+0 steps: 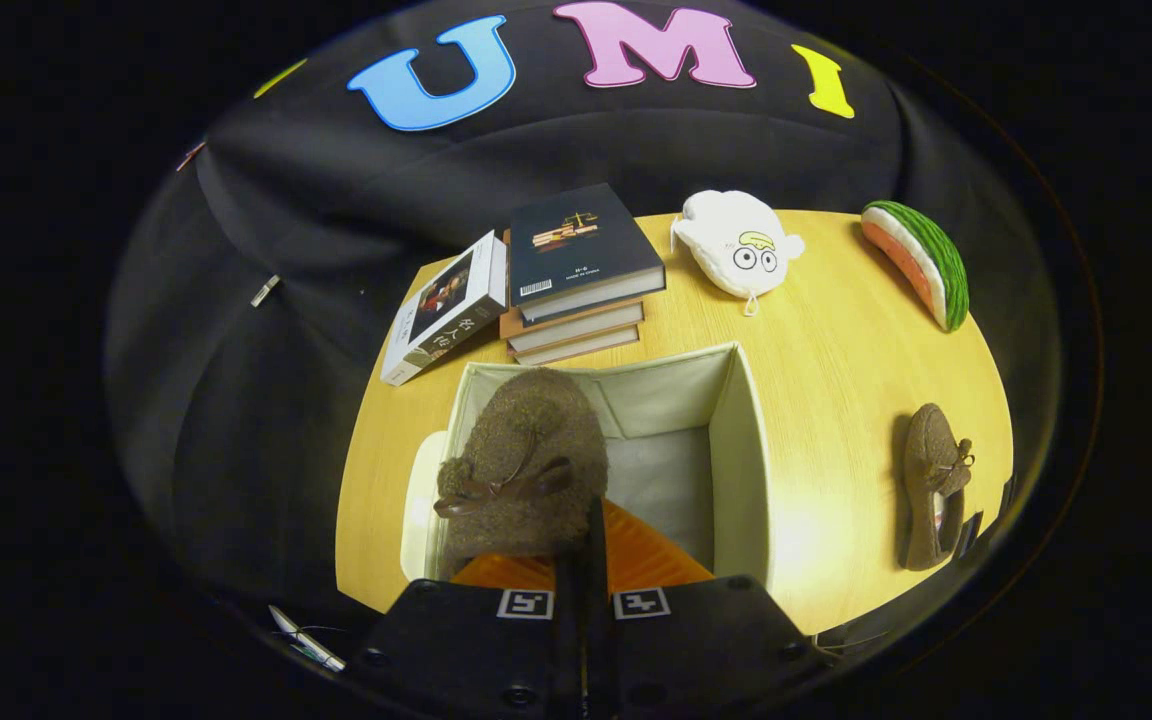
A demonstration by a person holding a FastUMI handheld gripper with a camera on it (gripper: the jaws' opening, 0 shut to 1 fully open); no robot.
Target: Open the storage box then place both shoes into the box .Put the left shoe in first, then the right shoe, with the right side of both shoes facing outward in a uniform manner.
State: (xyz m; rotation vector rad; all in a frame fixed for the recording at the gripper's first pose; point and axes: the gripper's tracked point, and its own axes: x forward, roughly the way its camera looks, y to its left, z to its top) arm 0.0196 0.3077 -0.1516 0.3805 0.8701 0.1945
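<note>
My gripper [581,560] is shut on a fuzzy brown shoe [526,460] with a dark bow, held by its rear edge. The shoe hangs toe-forward over the left half of the open cream fabric storage box [736,450], above its rim. The box's pale floor shows to the right of the shoe. A second brown shoe [933,485] with a bow lies on the wooden table to the right of the box, near the table's right edge.
Beyond the box stands a stack of books [581,270], with another book [446,305] leaning at its left. A white plush toy [736,250] and a watermelon-slice cushion [916,260] lie at the far right. A pale lid [421,510] rests left of the box.
</note>
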